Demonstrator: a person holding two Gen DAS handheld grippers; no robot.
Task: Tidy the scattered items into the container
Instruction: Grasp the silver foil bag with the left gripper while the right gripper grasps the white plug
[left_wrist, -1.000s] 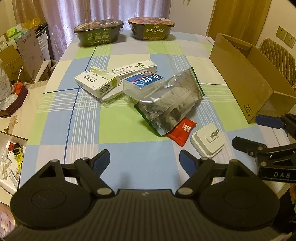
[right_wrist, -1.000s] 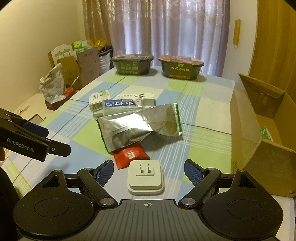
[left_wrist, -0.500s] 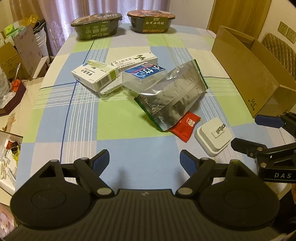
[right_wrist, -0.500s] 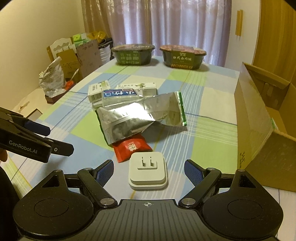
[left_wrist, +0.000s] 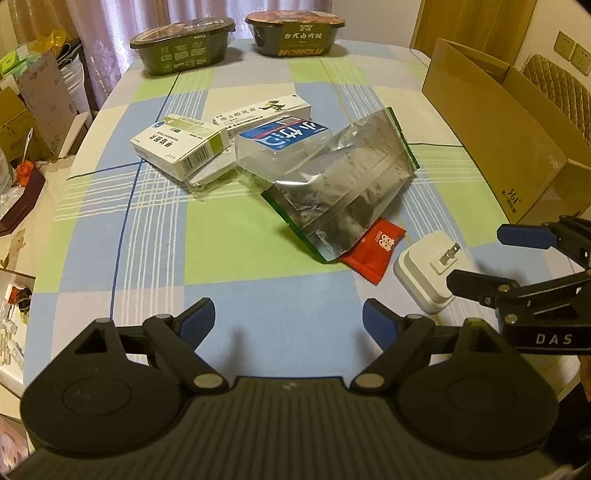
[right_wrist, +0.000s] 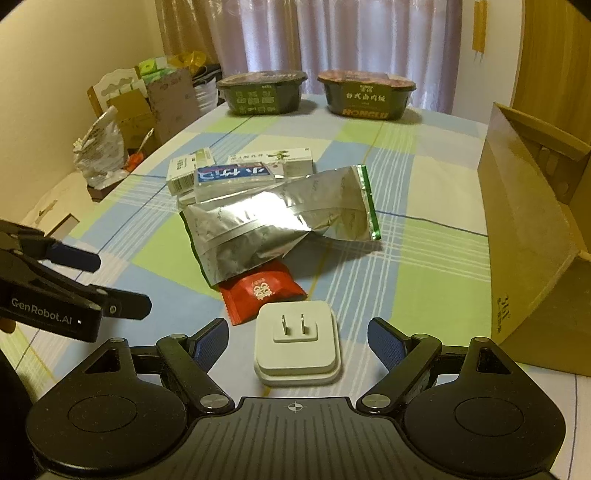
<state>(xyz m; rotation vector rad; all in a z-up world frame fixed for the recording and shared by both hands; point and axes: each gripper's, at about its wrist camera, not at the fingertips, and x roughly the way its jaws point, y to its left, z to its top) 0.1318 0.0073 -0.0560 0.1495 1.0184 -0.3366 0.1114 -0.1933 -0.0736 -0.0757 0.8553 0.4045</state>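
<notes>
A white plug adapter (right_wrist: 297, 341) lies prongs up between the fingers of my open right gripper (right_wrist: 298, 341), untouched by either pad. Just beyond it are a red sachet (right_wrist: 260, 291) and a silver foil pouch (right_wrist: 273, 225), then a clear blue-labelled box (right_wrist: 232, 177) and two white medicine boxes (left_wrist: 181, 146). The open cardboard box (right_wrist: 532, 236) stands at the right. My left gripper (left_wrist: 288, 319) hangs open over bare tablecloth, well short of the pouch (left_wrist: 347, 192). In the left wrist view the adapter (left_wrist: 428, 271) sits beside the right gripper (left_wrist: 491, 262).
Two dark instant-meal bowls (left_wrist: 184, 48) (left_wrist: 295, 31) stand at the table's far end. The checked tablecloth (left_wrist: 236, 240) is bare in front of my left gripper. Boxes and bags (right_wrist: 122, 122) crowd the floor left of the table.
Both grippers have advanced over the table. The adapter now sits between the right gripper's fingers instead of ahead of them. Nothing on the table has moved.
</notes>
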